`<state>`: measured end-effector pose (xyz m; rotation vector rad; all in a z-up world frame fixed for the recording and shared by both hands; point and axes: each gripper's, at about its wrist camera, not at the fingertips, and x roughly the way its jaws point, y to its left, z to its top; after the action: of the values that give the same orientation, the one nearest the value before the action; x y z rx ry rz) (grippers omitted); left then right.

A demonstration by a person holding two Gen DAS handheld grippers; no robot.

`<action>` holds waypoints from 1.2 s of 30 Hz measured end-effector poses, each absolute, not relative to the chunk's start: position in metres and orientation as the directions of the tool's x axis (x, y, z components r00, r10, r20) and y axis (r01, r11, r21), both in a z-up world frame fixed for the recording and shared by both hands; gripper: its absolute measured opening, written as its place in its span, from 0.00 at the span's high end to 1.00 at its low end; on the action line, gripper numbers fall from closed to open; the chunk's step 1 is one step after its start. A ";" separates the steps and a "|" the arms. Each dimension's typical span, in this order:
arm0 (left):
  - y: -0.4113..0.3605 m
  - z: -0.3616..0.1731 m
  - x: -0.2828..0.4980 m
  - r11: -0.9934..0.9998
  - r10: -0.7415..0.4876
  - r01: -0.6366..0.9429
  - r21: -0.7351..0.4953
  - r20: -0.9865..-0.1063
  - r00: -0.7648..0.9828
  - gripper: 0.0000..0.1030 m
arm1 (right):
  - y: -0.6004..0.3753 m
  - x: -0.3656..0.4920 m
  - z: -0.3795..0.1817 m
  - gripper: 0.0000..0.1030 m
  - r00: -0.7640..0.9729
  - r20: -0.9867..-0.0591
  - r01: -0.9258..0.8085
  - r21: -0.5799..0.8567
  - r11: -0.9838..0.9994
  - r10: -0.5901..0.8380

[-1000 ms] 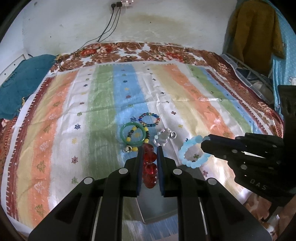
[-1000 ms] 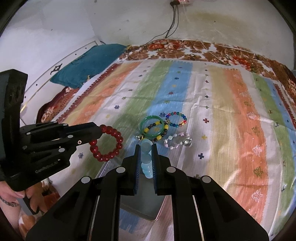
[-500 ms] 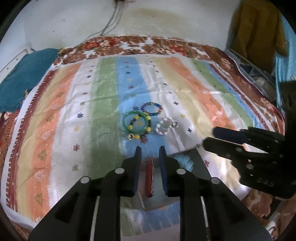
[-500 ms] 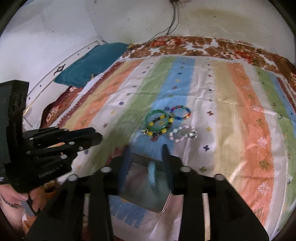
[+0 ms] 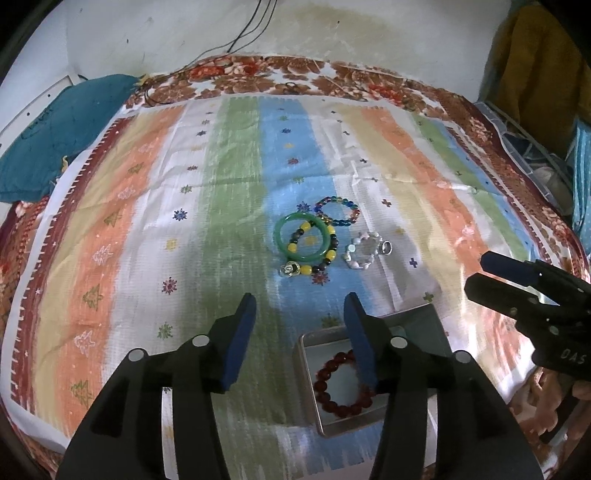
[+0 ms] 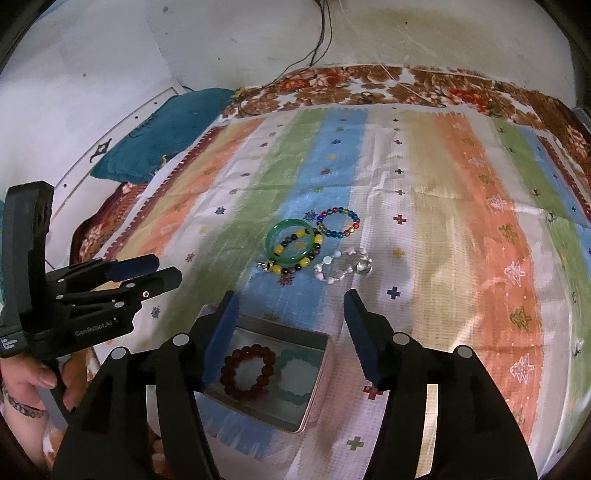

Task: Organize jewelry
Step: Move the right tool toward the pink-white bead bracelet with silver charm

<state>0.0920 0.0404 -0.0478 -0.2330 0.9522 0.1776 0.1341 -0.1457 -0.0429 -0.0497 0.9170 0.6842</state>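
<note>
A shallow metal tray (image 6: 310,338) lies on the striped cloth near me, holding a dark red bead bracelet (image 6: 248,373) and a pale blue bead bracelet (image 6: 297,376). In the left wrist view the red bracelet (image 5: 341,387) shows in the tray (image 5: 306,369). Beyond it lie a green bangle (image 5: 303,236), a yellow-and-dark bead bracelet (image 5: 314,267), a multicoloured bead bracelet (image 5: 338,210) and a clear-and-white bracelet (image 5: 364,251). My left gripper (image 5: 299,306) is open and empty, left of the tray. My right gripper (image 6: 290,306) is open and empty above the tray.
A teal cushion (image 5: 55,136) lies at the bed's far left. A white wall with hanging cables (image 6: 321,33) stands behind. Yellow-brown cloth (image 5: 535,62) hangs at the right. The floral bed border (image 5: 295,77) marks the far edge.
Both grippers opened and let go: the red bracelet and the pale blue bracelet dropped into the tray. Both grippers then pulled back and up.
</note>
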 end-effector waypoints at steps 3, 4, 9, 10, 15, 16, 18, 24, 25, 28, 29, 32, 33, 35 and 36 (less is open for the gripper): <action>0.046 -0.051 0.097 0.956 0.053 -0.268 -0.121 -0.827 0.559 0.46 | -0.146 0.138 -0.043 0.36 0.416 -0.744 -0.560 0.243 0.792 0.523; 0.049 -0.052 0.099 0.953 0.053 -0.277 -0.126 -0.828 0.558 0.43 | -0.146 0.140 -0.044 0.36 0.416 -0.746 -0.559 0.241 0.793 0.520; 0.053 -0.054 0.106 0.948 0.047 -0.287 -0.137 -0.832 0.553 0.43 | -0.145 0.152 -0.048 0.36 0.414 -0.757 -0.539 0.244 0.806 0.506; 0.053 -0.054 0.107 0.948 0.049 -0.287 -0.135 -0.832 0.553 0.43 | -0.145 0.155 -0.049 0.36 0.412 -0.758 -0.530 0.251 0.810 0.505; 0.054 -0.058 0.119 0.949 0.054 -0.289 -0.126 -0.838 0.543 0.41 | -0.141 0.172 -0.056 0.32 0.393 -0.772 -0.503 0.274 0.819 0.500; 0.055 -0.058 0.121 0.948 0.053 -0.291 -0.128 -0.839 0.541 0.40 | -0.141 0.175 -0.058 0.30 0.387 -0.778 -0.500 0.274 0.822 0.495; 0.056 -0.061 0.125 0.946 0.052 -0.297 -0.129 -0.844 0.533 0.40 | -0.139 0.178 -0.062 0.30 0.377 -0.788 -0.497 0.271 0.824 0.487; 0.057 -0.061 0.139 0.951 0.090 -0.300 -0.082 -0.851 0.517 0.40 | -0.140 0.193 -0.072 0.30 0.363 -0.802 -0.478 0.277 0.833 0.475; 0.059 -0.063 0.142 0.949 0.084 -0.303 -0.088 -0.854 0.513 0.40 | -0.139 0.195 -0.073 0.30 0.361 -0.805 -0.475 0.275 0.836 0.471; 0.062 -0.068 0.147 0.948 0.078 -0.305 -0.092 -0.861 0.503 0.40 | -0.137 0.201 -0.079 0.30 0.352 -0.817 -0.470 0.268 0.841 0.457; 0.063 -0.070 0.149 0.947 0.075 -0.308 -0.096 -0.863 0.499 0.40 | -0.137 0.203 -0.081 0.30 0.347 -0.820 -0.470 0.268 0.841 0.455; 0.068 -0.075 0.153 0.940 0.056 -0.319 -0.121 -0.868 0.493 0.40 | -0.136 0.207 -0.085 0.30 0.342 -0.827 -0.467 0.262 0.844 0.446; 0.069 -0.076 0.154 0.937 0.046 -0.322 -0.133 -0.869 0.493 0.40 | -0.135 0.208 -0.086 0.30 0.340 -0.829 -0.467 0.261 0.845 0.444; 0.070 -0.077 0.156 0.934 0.034 -0.326 -0.148 -0.870 0.492 0.40 | -0.134 0.211 -0.088 0.30 0.336 -0.833 -0.466 0.259 0.846 0.441; 0.071 -0.078 0.158 0.932 0.027 -0.328 -0.156 -0.871 0.491 0.40 | -0.133 0.212 -0.089 0.30 0.332 -0.836 -0.466 0.258 0.846 0.438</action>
<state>0.1579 0.0706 -0.0785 -0.3207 1.0400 0.2197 0.2121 -0.1330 -0.0894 -0.0295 1.0819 0.5907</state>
